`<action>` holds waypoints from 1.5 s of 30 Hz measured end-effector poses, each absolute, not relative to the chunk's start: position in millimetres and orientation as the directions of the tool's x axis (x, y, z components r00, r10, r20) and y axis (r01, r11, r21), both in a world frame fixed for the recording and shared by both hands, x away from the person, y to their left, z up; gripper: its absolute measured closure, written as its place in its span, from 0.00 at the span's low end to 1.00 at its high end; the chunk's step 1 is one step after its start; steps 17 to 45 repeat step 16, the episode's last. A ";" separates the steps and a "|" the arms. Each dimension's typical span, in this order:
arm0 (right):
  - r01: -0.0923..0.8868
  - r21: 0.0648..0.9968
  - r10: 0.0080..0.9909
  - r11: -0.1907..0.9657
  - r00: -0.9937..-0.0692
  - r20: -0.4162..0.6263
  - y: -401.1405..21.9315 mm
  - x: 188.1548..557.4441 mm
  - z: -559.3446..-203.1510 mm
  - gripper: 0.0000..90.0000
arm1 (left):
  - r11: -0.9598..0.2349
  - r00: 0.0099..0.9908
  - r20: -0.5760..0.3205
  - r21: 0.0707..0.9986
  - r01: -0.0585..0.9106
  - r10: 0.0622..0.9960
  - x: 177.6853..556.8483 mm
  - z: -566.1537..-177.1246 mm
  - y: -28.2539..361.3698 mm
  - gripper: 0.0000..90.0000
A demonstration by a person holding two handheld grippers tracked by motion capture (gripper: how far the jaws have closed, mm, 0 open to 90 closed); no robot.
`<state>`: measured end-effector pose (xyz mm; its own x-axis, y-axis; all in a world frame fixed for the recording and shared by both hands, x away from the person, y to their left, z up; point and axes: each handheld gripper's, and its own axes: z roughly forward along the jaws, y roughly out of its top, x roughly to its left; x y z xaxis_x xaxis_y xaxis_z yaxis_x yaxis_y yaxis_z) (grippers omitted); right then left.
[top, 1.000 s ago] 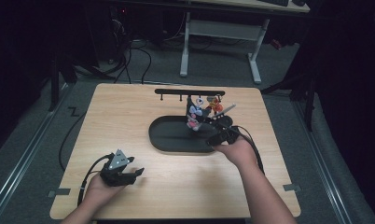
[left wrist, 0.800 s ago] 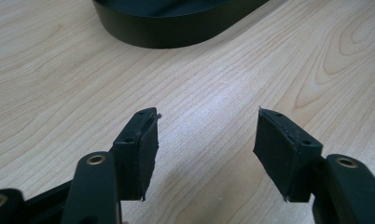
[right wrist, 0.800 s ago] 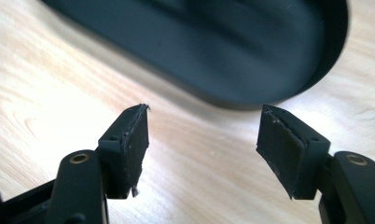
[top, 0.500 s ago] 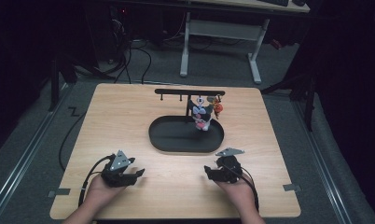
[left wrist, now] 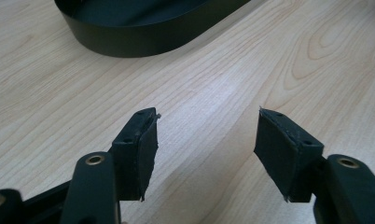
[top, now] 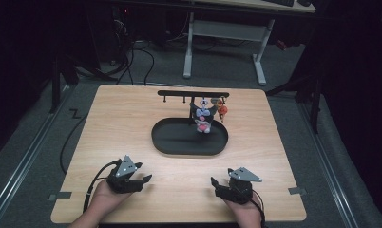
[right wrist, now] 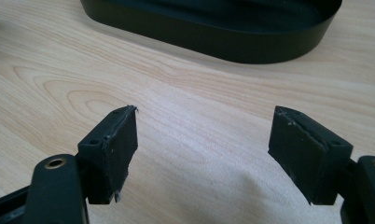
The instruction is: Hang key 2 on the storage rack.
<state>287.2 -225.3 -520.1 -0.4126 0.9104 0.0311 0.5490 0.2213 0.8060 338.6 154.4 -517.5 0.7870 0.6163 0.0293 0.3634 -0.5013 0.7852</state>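
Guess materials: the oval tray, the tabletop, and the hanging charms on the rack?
Oval tray: looks like matte black plastic or coated metal, with an even, thin wall and dull sheen. Tabletop: light wood or wood-look laminate, with visible grain. Hanging charms: probably soft plush or vinyl, too small to tell. Rack: thin black bar, likely metal.

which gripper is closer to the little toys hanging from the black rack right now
Right, narrowly. The right gripper sits near the table's front edge, just right of below the hanging toys. The left gripper sits equally far forward but farther off to the left.
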 end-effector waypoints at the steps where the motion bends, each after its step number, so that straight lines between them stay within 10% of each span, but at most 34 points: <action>1: 0.550 0.804 0.909 0.227 -0.417 0.028 -224.1 287.3 -520.6 0.27 | -0.503 0.789 0.033 0.786 0.360 0.614 337.7 -517.4 153.8 0.44; 45: 0.564 0.800 0.928 0.204 -0.372 0.025 -226.0 288.7 -523.6 0.27 | -0.499 0.792 0.035 0.793 0.350 0.610 340.9 -514.5 158.9 0.43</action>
